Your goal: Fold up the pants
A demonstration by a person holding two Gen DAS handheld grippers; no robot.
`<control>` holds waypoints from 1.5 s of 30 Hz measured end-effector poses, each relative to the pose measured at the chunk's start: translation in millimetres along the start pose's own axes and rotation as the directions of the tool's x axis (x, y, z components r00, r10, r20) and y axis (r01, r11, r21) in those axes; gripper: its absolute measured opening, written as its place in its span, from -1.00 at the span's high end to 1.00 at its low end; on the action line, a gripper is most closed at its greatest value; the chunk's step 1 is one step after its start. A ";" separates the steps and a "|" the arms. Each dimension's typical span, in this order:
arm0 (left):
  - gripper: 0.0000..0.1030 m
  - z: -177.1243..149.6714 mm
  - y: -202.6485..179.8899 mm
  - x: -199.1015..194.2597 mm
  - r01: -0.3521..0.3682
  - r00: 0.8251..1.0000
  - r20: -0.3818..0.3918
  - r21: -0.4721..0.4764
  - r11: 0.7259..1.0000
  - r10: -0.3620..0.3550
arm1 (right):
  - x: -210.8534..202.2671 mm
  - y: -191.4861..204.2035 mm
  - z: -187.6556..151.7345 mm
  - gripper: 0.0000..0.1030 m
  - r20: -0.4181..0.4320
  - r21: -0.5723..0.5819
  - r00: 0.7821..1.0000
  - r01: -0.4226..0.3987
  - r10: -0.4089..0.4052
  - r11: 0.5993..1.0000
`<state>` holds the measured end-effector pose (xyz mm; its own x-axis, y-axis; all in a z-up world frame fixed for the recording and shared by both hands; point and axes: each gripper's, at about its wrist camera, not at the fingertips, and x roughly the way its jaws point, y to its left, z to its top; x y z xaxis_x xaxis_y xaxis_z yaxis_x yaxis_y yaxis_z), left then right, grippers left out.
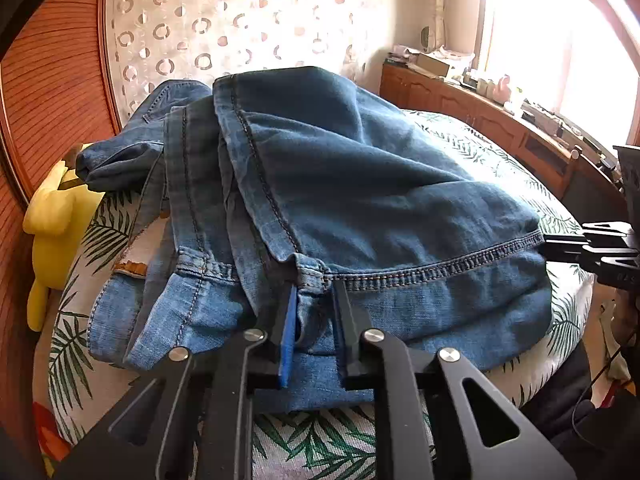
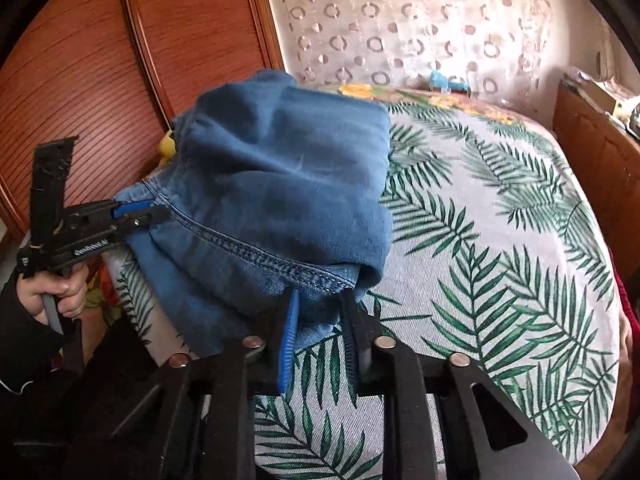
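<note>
right gripper (image 2: 318,304) pinching jeans (image 2: 280,184) hem | left gripper (image 2: 150,213) clamped on far corner | leaf-print bedspread (image 2: 500,240) beneath

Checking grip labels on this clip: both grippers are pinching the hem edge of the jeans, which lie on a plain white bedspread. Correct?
Not quite. The bedspread is not plain white: it carries a green palm-leaf print, clear in the right wrist view. The rest holds: the left gripper and the right gripper each have their fingers closed on the stitched hem edge of the jeans.
</note>
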<state>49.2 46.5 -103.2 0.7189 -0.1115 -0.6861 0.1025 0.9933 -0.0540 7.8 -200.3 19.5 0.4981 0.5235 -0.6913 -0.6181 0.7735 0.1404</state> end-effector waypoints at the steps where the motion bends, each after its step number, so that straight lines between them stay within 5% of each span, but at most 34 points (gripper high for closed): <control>1: 0.75 0.0 0.0 -0.6 0.000 1.000 0.002 0.001 1.000 0.000 | -1.6 -0.5 0.0 0.86 0.002 0.000 1.000 -0.009 0.009 1.000; 18: 0.87 20.3 10.9 -71.0 0.026 0.985 0.169 -0.031 0.999 -0.020 | -53.2 14.2 -6.2 0.93 0.039 -0.012 0.992 -0.118 0.118 0.993; 25: 0.87 12.3 23.4 -82.0 -0.002 0.986 0.165 -0.053 0.999 0.011 | -55.8 24.7 -10.9 0.98 0.014 -0.034 0.988 -0.151 0.152 0.988; 31: 0.87 1.6 21.7 -62.9 0.007 0.994 0.106 -0.056 0.998 -0.001 | -57.9 14.1 -1.6 0.96 0.081 -0.037 0.996 -0.020 0.023 0.999; 34: 0.87 -0.7 20.2 -57.8 0.013 0.996 0.094 -0.054 0.998 -0.008 | -44.9 6.3 1.5 0.79 0.081 -0.034 0.996 0.028 -0.025 0.999; 42: 0.87 -2.3 18.5 -55.1 0.015 0.996 0.090 -0.050 0.999 -0.010 | -13.9 9.6 -2.8 0.60 0.027 -0.069 0.999 0.039 -0.037 0.997; 45: 0.87 -2.3 18.7 -55.1 0.016 0.996 0.090 -0.051 0.999 -0.011 | -1.4 7.8 -2.2 0.37 -0.005 -0.090 0.998 0.055 -0.056 0.994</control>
<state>10.0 71.3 -68.1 0.7768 -0.1251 -0.6172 0.0791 0.9917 -0.1016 0.9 -195.7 20.0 0.5286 0.4780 -0.7016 -0.6423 0.7655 0.0376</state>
